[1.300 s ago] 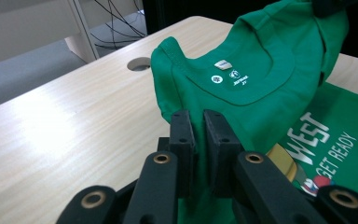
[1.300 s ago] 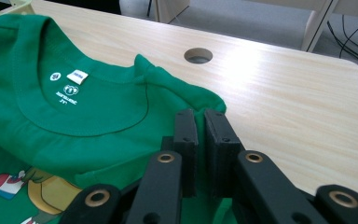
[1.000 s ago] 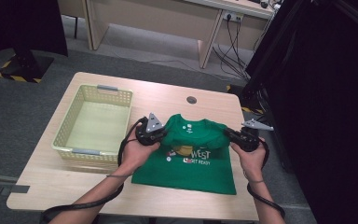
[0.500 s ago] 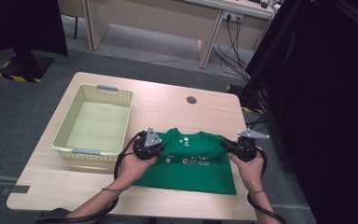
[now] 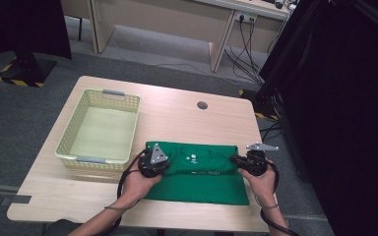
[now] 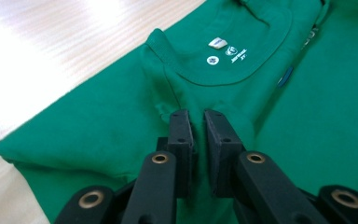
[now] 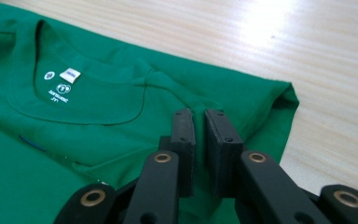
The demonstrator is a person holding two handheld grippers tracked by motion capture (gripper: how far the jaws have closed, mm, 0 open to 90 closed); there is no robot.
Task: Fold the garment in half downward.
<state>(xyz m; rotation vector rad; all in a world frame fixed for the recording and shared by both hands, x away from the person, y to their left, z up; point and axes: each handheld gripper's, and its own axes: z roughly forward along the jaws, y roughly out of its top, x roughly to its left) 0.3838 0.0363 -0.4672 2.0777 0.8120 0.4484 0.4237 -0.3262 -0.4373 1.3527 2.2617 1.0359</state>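
Observation:
A green T-shirt (image 5: 197, 179) lies folded on the wooden table (image 5: 187, 123), its neck opening and white label (image 6: 218, 43) facing up. My left gripper (image 5: 170, 164) is at the shirt's left shoulder edge and my right gripper (image 5: 234, 160) at the right one. In the left gripper view the jaws (image 6: 198, 119) pinch a ridge of the green cloth (image 6: 98, 116) beside the collar. In the right gripper view the jaws (image 7: 199, 119) nip a crease of the shirt (image 7: 98, 140) near its corner, with the label (image 7: 70, 74) to the left. Both grippers sit low on the table.
A pale yellow plastic basket (image 5: 98, 160) stands left of the shirt, with nothing in it. A round cable hole (image 5: 202, 105) is in the table's far middle. Bare wood stretches beyond the shirt. A desk and cables stand on the floor behind.
Both grippers have come down and toward me with the shirt's raised upper part. That part has gone from bunched in the air to lying flat over the lower part.

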